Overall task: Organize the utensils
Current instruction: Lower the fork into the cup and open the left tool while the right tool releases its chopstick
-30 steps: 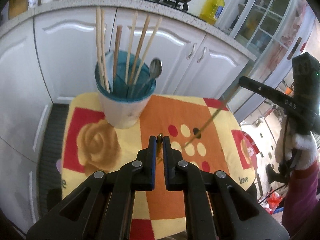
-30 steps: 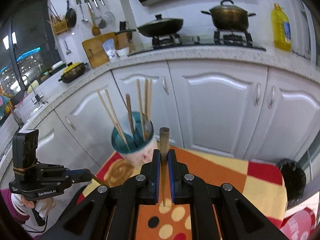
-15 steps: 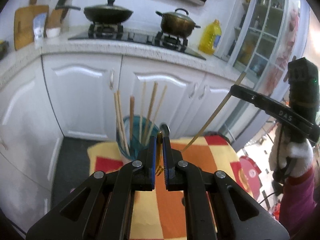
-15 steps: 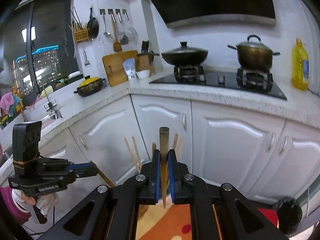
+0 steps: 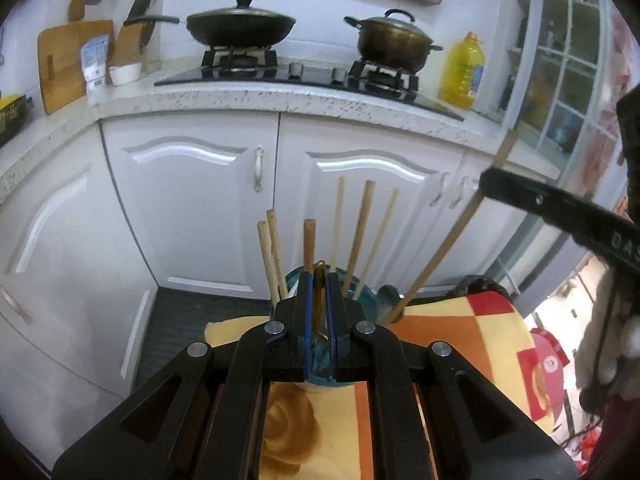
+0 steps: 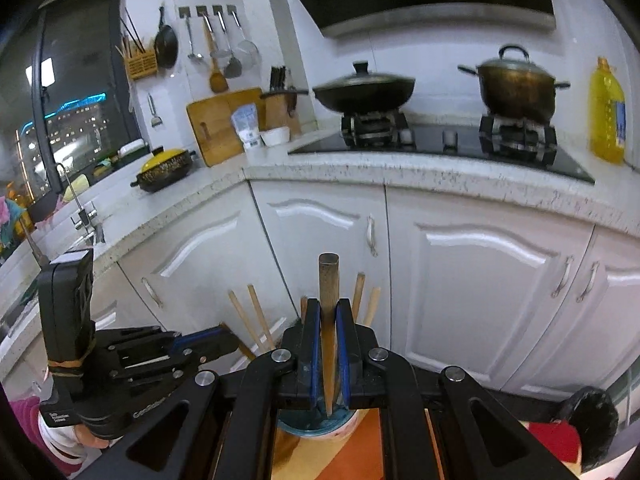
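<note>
A white cup with a teal inside (image 5: 370, 300) stands on the patterned cloth and holds several wooden chopsticks (image 5: 362, 232) and a metal spoon (image 5: 386, 296). My left gripper (image 5: 319, 280) is shut on a thin gold-coloured utensil (image 5: 319, 296), right in front of the cup. In the right wrist view, my right gripper (image 6: 328, 308) is shut on a brown chopstick (image 6: 329, 280) that hangs point-down over the cup (image 6: 316, 428). From the left wrist view that chopstick (image 5: 448, 248) slants down toward the cup's right side. The left gripper (image 6: 224, 340) shows at lower left.
An orange, yellow and red cloth (image 5: 460, 332) covers the small table. White cabinet doors (image 5: 192, 208) stand close behind it, under a speckled counter with a wok (image 5: 240, 28), a pot (image 5: 392, 40) and an oil bottle (image 5: 464, 72). A gloved hand (image 5: 616, 320) is at right.
Both grippers have risen and tipped upward with their utensils still gripped. The cup, earlier well ahead of them on the cloth, now sits directly behind and below both sets of jaws.
</note>
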The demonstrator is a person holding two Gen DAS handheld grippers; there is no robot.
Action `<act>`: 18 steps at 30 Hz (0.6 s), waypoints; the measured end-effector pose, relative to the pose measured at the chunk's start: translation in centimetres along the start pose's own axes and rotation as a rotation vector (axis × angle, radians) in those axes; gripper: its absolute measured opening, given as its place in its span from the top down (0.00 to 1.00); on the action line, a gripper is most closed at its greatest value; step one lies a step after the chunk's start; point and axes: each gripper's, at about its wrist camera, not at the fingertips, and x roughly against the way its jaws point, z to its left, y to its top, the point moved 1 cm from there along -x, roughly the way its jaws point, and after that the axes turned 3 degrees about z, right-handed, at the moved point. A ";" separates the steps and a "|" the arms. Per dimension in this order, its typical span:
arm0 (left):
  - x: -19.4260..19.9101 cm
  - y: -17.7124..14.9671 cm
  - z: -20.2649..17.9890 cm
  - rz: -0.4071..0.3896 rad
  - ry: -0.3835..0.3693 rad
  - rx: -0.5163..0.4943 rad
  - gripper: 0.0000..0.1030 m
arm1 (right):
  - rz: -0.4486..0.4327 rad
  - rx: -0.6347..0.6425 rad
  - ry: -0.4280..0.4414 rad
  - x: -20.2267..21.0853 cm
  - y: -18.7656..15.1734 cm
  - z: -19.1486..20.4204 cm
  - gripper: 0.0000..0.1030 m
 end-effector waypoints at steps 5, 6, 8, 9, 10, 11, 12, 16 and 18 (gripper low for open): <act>-2.4 -0.7 0.6 0.050 0.001 0.023 0.96 | 0.057 -0.027 0.026 -2.2 -1.1 -0.7 0.93; -2.8 -0.8 0.6 0.061 0.004 0.022 0.96 | 0.066 -0.033 0.032 -2.5 -1.4 -0.8 0.93; -3.5 -1.3 0.6 0.081 0.010 0.023 0.96 | 0.084 -0.043 0.042 -3.3 -1.7 -1.1 0.93; -3.9 -1.4 0.6 0.088 0.013 0.022 0.96 | 0.095 -0.047 0.047 -3.7 -1.9 -1.2 0.93; -4.3 -1.6 0.5 0.099 0.019 0.022 0.96 | 0.107 -0.051 0.051 -4.2 -2.1 -1.3 0.93; -4.6 -1.8 0.5 0.106 0.022 0.021 0.96 | 0.118 -0.056 0.054 -4.7 -2.3 -1.4 0.93; -5.0 -2.0 0.4 0.113 0.026 0.019 0.96 | 0.132 -0.061 0.056 -5.3 -2.6 -1.5 0.93; -6.1 -2.8 0.3 0.137 0.035 0.028 0.96 | 0.168 -0.085 0.055 -6.7 -3.6 -2.2 0.93; -6.4 -3.0 0.3 0.143 0.040 0.033 0.96 | 0.175 -0.089 0.044 -6.9 -3.9 -2.4 0.93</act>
